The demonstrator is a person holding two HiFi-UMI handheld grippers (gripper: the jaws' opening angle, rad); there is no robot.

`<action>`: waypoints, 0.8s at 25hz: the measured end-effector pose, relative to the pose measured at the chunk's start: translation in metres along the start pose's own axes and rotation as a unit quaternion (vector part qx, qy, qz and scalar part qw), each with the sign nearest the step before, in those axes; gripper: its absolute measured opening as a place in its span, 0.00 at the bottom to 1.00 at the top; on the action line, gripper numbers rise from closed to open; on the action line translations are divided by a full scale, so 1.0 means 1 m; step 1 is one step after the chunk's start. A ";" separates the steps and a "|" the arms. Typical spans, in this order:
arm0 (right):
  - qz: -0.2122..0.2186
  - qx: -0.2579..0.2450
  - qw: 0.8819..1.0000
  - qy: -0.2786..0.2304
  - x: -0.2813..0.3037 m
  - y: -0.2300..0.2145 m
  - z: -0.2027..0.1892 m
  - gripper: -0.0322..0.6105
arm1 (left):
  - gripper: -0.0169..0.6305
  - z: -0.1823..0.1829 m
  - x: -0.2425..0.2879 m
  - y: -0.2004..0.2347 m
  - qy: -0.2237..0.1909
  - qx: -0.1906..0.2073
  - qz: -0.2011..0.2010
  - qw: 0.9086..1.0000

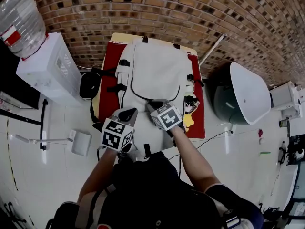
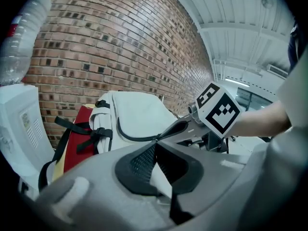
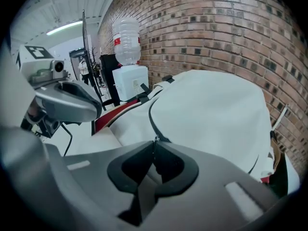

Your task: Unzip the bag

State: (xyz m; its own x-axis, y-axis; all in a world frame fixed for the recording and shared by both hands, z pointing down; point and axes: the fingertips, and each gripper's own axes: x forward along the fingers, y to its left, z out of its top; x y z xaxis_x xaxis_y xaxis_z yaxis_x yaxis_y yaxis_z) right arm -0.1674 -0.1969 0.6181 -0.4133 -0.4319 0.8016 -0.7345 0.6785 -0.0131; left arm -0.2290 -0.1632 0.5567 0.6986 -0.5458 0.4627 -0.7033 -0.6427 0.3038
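A white backpack (image 1: 159, 73) lies flat on a red cloth (image 1: 108, 80), and a dark curved zipper line (image 1: 143, 97) crosses its near end. My right gripper (image 1: 153, 108) is at the low point of that curve. In the right gripper view its jaws (image 3: 155, 143) stand closed, with the small metal zipper pull (image 3: 155, 139) at their tips. My left gripper (image 1: 128, 113) is just left of it at the bag's near edge. In the left gripper view it (image 2: 155, 146) is shut, with white bag fabric (image 2: 161, 179) pinched between the pads. The backpack (image 2: 139, 114) rises beyond it.
A water dispenser (image 1: 47, 66) with a big bottle (image 1: 19, 18) stands to the left. A black pouch (image 1: 89, 84) hangs at the table's left side. A round white and dark tub (image 1: 243, 94) sits to the right, and a small white box (image 1: 81, 142) on the floor. A brick wall runs behind.
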 end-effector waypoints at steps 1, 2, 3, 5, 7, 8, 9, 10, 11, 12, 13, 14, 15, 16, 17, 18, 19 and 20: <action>-0.003 0.005 1.000 -0.006 0.002 0.003 0.007 0.09 | 0.03 -0.001 -0.003 0.004 0.000 -0.001 0.002 1.000; -0.005 0.009 1.000 -0.012 0.005 0.006 0.013 0.09 | 0.03 -0.001 -0.007 0.009 0.000 -0.001 0.004 1.000; -0.007 0.015 1.000 -0.016 0.008 0.010 0.019 0.09 | 0.03 -0.002 -0.010 0.013 0.000 -0.002 0.006 1.000; -0.007 0.031 0.999 -0.014 0.015 0.017 0.026 0.09 | 0.03 -0.004 -0.017 0.023 0.001 -0.002 0.011 1.000; -0.006 0.045 0.999 -0.018 0.022 0.023 0.036 0.09 | 0.03 -0.005 -0.023 0.031 0.003 -0.002 0.015 1.000; -0.009 0.051 0.998 -0.019 0.024 0.025 0.039 0.09 | 0.03 -0.006 -0.026 0.034 0.003 -0.003 0.016 1.000; -0.012 0.059 0.998 -0.020 0.027 0.025 0.042 0.09 | 0.03 -0.006 -0.029 0.037 0.004 -0.003 0.018 1.000; -0.013 0.068 0.997 -0.022 0.029 0.026 0.044 0.09 | 0.03 -0.007 -0.031 0.040 0.004 -0.005 0.019 1.000; -0.014 0.078 0.997 -0.024 0.031 0.027 0.046 0.09 | 0.03 -0.008 -0.033 0.043 0.004 -0.006 0.020 1.000; -0.016 0.088 0.996 -0.026 0.033 0.027 0.048 0.09 | 0.03 -0.008 -0.035 0.046 0.004 -0.007 0.021 1.000; -0.019 0.098 0.995 -0.028 0.035 0.027 0.050 0.09 | 0.03 -0.009 -0.037 0.049 0.005 -0.008 0.021 1.000; -0.023 0.108 0.993 -0.031 0.036 0.026 0.053 0.09 | 0.03 -0.009 -0.038 0.053 0.006 -0.009 0.022 1.000; -0.025 0.118 0.992 -0.035 0.038 0.026 0.056 0.09 | 0.03 -0.010 -0.039 0.056 0.007 -0.010 0.022 1.000; -0.026 0.129 0.991 -0.039 0.040 0.026 0.060 0.09 | 0.03 -0.010 -0.040 0.059 0.008 -0.011 0.021 1.000; -0.026 0.141 0.989 -0.044 0.041 0.026 0.063 0.09 | 0.03 -0.010 -0.040 0.061 0.009 -0.012 0.020 1.000; -0.025 0.156 0.986 -0.049 0.042 0.026 0.067 0.09 | 0.03 -0.010 -0.040 0.063 0.009 -0.013 0.019 1.000; -0.024 0.173 0.983 -0.054 0.043 0.026 0.070 0.09 | 0.03 -0.010 -0.040 0.065 0.009 -0.014 0.018 1.000; -0.023 0.194 0.979 -0.060 0.045 0.025 0.073 0.10 | 0.03 -0.011 -0.040 0.067 0.009 -0.015 0.018 1.000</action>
State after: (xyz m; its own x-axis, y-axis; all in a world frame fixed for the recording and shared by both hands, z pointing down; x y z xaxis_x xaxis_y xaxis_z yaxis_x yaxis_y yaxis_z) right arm -0.2435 -0.2421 0.6101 -0.4177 -0.5391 0.7313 -0.8934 0.3900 -0.2228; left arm -0.3054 -0.1781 0.5673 0.6711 -0.5575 0.4887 -0.7312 -0.6067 0.3120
